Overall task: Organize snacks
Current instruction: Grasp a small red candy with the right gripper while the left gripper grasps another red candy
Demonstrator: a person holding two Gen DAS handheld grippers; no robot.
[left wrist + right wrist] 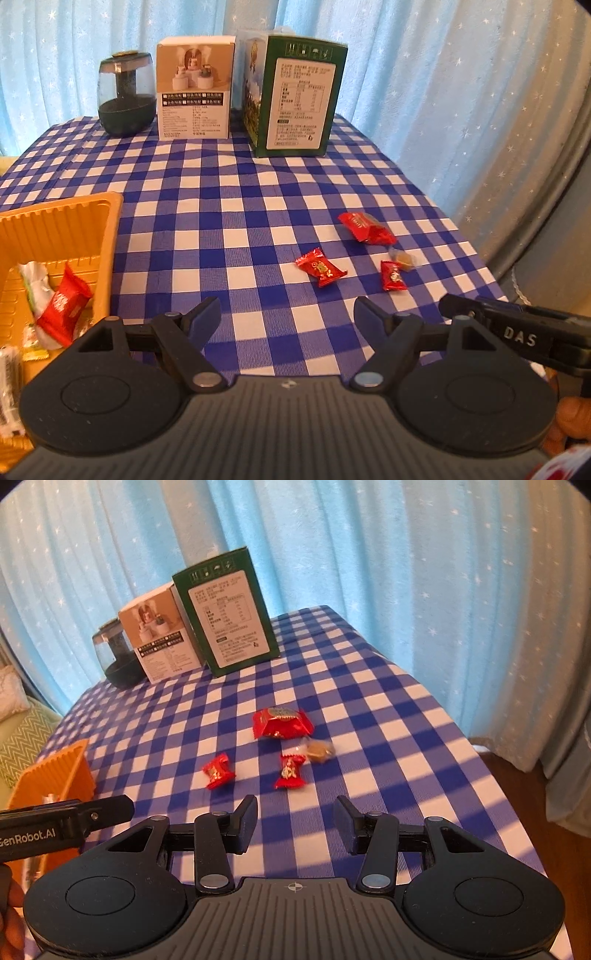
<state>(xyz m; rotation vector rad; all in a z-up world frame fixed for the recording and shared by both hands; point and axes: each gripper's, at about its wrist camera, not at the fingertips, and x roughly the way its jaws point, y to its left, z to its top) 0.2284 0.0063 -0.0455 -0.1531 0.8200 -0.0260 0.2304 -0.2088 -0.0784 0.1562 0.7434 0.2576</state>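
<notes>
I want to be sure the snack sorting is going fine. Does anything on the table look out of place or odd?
Four sweets lie loose on the checked cloth, away from the orange tray: a large red packet, two small red candies and a brown sweet in clear wrap. Nothing looks spilled or damaged.

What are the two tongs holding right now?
Nothing. The left tongs and the right tongs are both open and empty above the checked tablecloth; the red candies lie loose ahead.
</notes>
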